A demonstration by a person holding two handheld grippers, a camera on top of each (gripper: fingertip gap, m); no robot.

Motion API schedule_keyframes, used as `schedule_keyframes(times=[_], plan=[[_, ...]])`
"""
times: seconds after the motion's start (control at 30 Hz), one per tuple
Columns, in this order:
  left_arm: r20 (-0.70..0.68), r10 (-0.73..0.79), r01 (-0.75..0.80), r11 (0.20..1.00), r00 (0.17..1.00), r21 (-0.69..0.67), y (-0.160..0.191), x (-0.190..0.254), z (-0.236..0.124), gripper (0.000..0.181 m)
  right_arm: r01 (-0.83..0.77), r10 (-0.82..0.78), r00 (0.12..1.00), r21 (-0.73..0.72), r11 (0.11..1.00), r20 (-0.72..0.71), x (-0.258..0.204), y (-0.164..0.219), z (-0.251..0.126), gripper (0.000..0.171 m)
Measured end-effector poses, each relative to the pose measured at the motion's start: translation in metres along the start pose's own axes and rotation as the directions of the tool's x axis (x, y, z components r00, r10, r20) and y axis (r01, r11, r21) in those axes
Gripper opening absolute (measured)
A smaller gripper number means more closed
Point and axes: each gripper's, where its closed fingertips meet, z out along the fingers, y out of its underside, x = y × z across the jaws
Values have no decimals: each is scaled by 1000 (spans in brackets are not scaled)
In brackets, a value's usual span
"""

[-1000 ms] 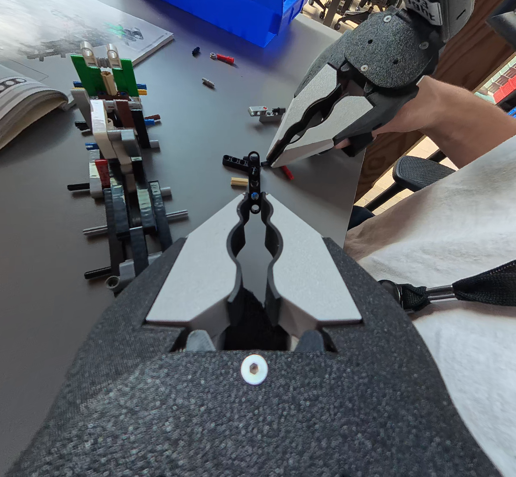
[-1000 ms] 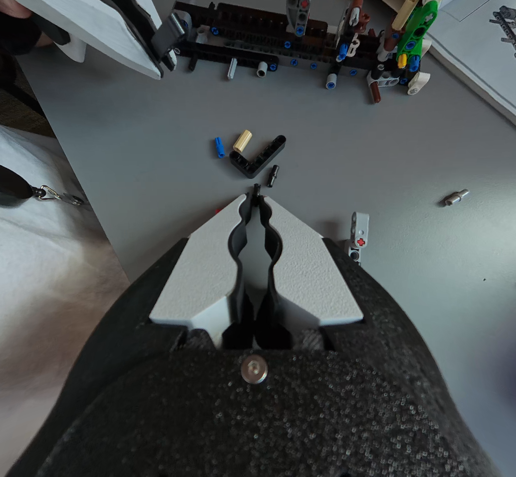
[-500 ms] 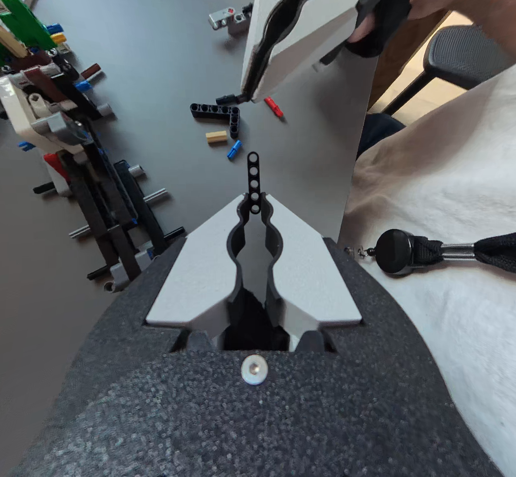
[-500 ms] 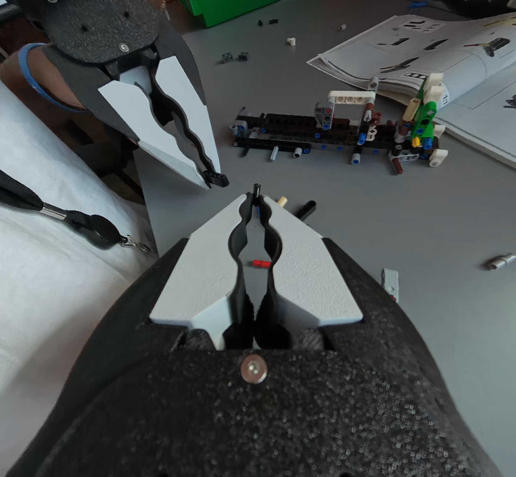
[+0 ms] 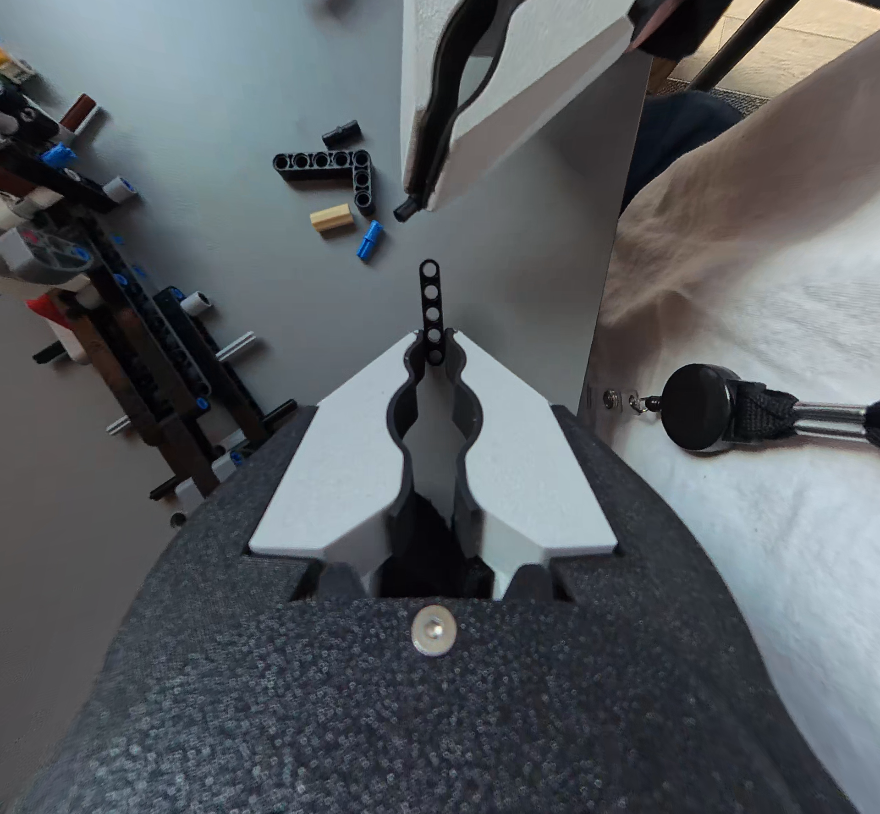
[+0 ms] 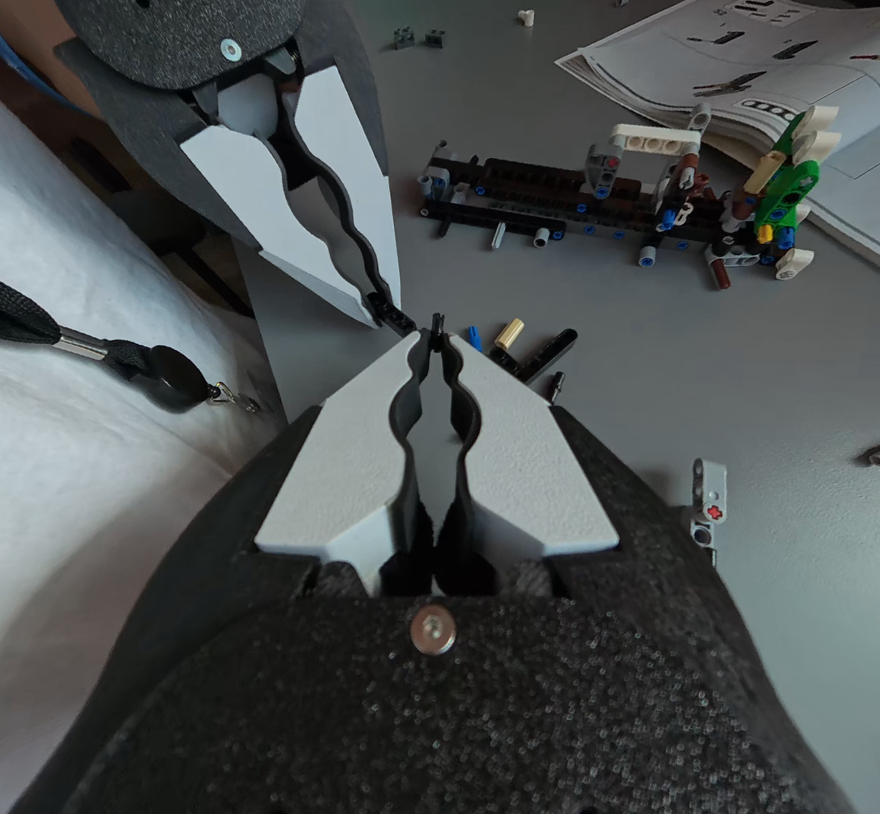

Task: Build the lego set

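While the chassis lies part-built on the table, much assembly evidently remains: loose parts sit unused beside it.

Going left to right in the right wrist view: the left gripper is clamped on a thin black beam, held off the table. Just right of it, the right gripper is clenched on a small black pin, its tip nearly at the beam's end. Beyond lie a blue pin, a tan connector and a black angle beam, close together. Farther right stands the chassis with its green piece, then the open manual. A grey part lies near the table edge.

Judged from this, the step in hand is seating the pin in the beam; it is not yet seated.

Which hole the pin addresses cannot be made out, since the tips crowd the view. The left wrist view cuts off the chassis at its left edge, and the right gripper's body is cropped at the top.
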Motion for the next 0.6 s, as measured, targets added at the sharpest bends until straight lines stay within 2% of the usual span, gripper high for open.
schedule_keyframes(times=[0.03, 0.17, 0.27, 0.4, 0.47, 0.6], plan=[[5, 7, -7, 1000, 1000, -10, 1, 0, 1, 7, 0, 0, 1000, -12, 1000, -2, 0, 2, 0, 3], [3, 4, -4, 1000, 1000, -7, -2, 1, 2, 6, -6, 7, 1000, -29, 1000, 6, -2, 4, 1, 3], [1, -21, 21, 1000, 1000, 10, -4, 0, 2, 13, 6, -6, 1000, -34, 999, 2, -2, 4, 1, 3], [-24, -82, 84, 991, 996, 102, -14, -4, -8, 18, 57, -57, 998, -10, 998, -21, -2, 1, 0, 3], [-87, -141, 157, 966, 986, 208, -27, -6, -20, 18, 94, -94, 995, 25, 995, -28, -5, -5, -1, 3], [-328, -260, 377, 849, 908, 371, -54, -9, -42, 17, 199, -188, 978, 143, 970, -86, -8, -25, -7, 3]])
